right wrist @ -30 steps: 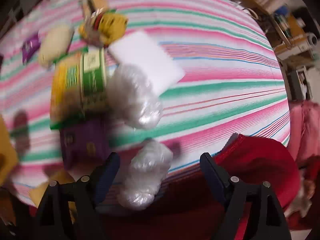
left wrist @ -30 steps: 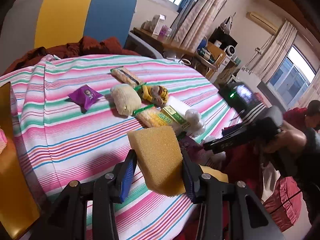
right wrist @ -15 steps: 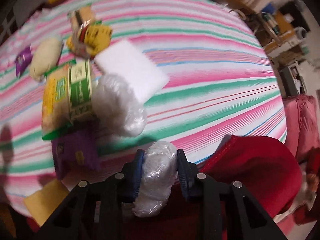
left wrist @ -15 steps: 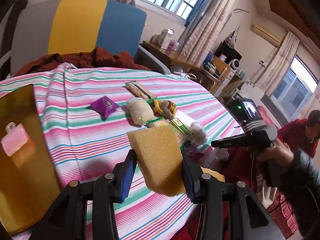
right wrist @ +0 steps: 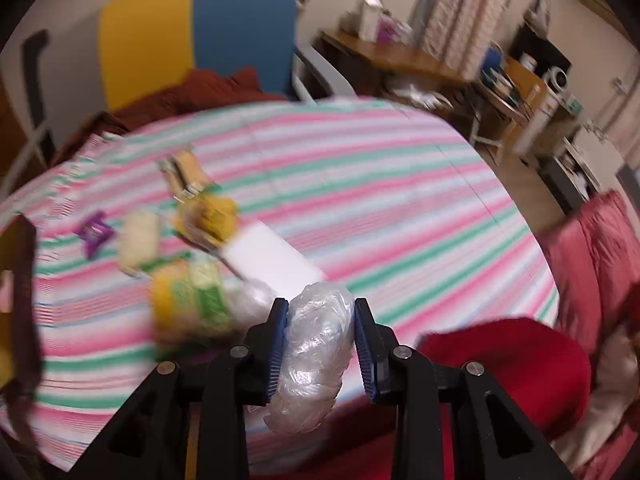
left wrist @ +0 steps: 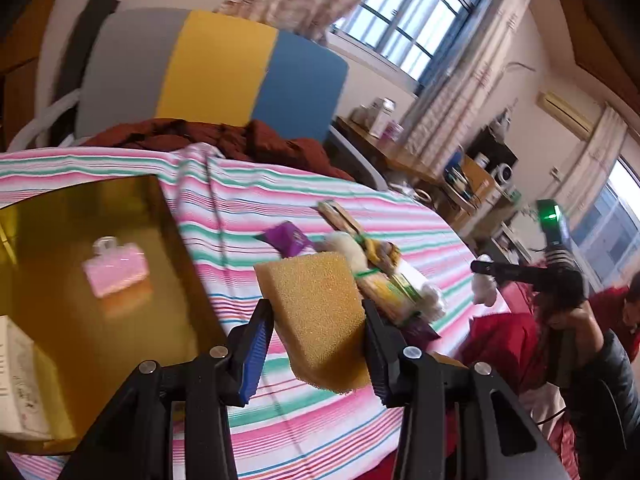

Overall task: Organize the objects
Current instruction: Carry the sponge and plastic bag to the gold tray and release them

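My left gripper (left wrist: pixel 318 338) is shut on a yellow sponge (left wrist: pixel 316 316), held above the striped tablecloth (left wrist: pixel 224 208). To its left stands a gold box (left wrist: pixel 80 264) with a pink clip (left wrist: pixel 116 270) inside. My right gripper (right wrist: pixel 321 346) is shut on a clear crumpled plastic bag (right wrist: pixel 314 354), lifted off the cloth (right wrist: pixel 400 200). In the left wrist view the right gripper (left wrist: pixel 486 280) appears at the right, with the white bag (left wrist: pixel 485 290) in it. Snack packets (right wrist: pixel 188 300), a purple sachet (right wrist: pixel 94 234) and a white pad (right wrist: pixel 272 260) lie on the cloth.
A chair with grey, yellow and blue back (left wrist: pixel 216 72) stands behind the table, with a brown-red garment (left wrist: pixel 240 140) on it. A red cushion (right wrist: pixel 512 364) sits at the near right edge. A wooden desk (right wrist: pixel 400 60) with clutter is beyond. A person's hand (left wrist: pixel 568 316) grips the right tool.
The right gripper closed on the plastic bag and lifted it, tilting up toward the room. The left gripper carried the sponge leftward, bringing the gold box with the pink clip into view.
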`<control>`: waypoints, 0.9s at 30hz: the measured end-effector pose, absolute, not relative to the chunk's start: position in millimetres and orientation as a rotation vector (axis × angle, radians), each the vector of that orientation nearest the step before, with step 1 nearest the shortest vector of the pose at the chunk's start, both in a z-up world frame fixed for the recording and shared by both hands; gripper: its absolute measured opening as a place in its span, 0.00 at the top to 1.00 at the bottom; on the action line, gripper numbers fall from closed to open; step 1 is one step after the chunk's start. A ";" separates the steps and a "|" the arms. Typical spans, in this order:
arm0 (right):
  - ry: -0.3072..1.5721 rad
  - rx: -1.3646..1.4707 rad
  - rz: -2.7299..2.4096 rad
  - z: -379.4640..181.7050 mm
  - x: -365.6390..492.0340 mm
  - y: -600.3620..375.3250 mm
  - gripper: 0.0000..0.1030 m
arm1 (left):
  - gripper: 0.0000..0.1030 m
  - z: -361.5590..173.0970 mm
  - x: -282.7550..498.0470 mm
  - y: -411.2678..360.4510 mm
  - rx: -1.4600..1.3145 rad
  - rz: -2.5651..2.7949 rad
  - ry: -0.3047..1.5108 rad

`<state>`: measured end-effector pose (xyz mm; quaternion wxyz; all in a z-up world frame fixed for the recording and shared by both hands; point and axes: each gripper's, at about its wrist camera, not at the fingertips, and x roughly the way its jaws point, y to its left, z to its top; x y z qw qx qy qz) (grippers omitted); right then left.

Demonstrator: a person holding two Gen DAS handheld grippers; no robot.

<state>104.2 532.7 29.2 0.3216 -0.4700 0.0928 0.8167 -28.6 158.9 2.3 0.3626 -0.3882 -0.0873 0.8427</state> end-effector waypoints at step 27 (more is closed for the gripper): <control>0.178 -1.547 2.899 3.0 -61.6 234.1 0.56 | 0.33 1.8 -129.1 -9.0 -1.125 2.772 -0.212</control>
